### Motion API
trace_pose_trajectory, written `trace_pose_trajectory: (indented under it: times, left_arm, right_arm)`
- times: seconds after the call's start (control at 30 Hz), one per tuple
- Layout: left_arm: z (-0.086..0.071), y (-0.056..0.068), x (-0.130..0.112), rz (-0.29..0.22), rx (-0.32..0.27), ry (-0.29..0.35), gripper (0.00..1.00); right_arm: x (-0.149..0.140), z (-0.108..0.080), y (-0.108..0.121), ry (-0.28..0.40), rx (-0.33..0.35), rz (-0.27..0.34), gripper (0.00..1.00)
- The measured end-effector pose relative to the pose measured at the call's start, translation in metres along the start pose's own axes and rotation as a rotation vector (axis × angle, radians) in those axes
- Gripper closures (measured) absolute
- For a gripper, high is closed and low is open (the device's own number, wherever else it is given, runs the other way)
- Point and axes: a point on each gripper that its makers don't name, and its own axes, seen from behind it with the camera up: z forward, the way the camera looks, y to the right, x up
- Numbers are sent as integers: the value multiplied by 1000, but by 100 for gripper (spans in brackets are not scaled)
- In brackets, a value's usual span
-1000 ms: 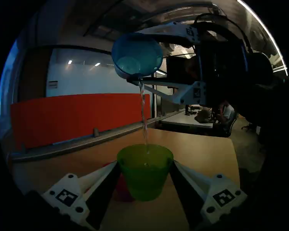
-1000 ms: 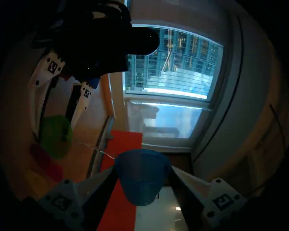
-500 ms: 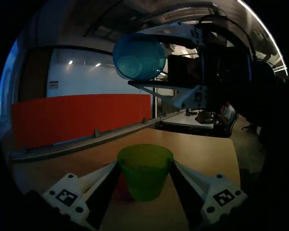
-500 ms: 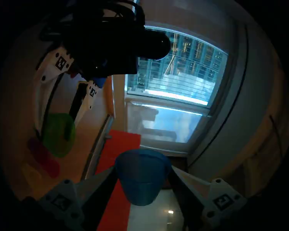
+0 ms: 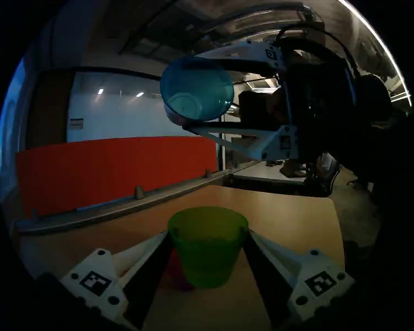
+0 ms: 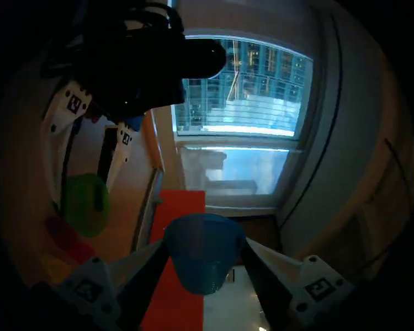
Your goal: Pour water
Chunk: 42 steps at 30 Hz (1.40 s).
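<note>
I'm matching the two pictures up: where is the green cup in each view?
Left gripper view: green cup low centre, held in the tongs of the left gripper.
Right gripper view: green cup mid left, at the far tongs' tips.
Shared landmark: blue cup, top centre in the left gripper view, low centre in the right.

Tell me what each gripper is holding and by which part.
Left gripper: green cup, pinched across its side walls below the rim. Right gripper: blue cup, tipped sideways, pinched across its side walls.
</note>
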Motion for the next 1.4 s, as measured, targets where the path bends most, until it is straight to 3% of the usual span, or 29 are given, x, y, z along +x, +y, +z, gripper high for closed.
trace_pose_trajectory:
  times: [0.5,0.7,1.0,1.4]
  left_arm:
    - [-2,-5,1,2,12,3,15]
    - [-2,-7,2,4,15,2,15]
    - [-3,-9,3,4,19,4,15]
    - [-5,-11,7,8,26,6,15]
  right_arm:
    - [3,-15,-5,26,41,482,10]
    - [4,-19,-6,32,44,642,10]
    - [10,-26,-4,44,51,840,10]
    - [11,-36,-7,29,63,1047,10]
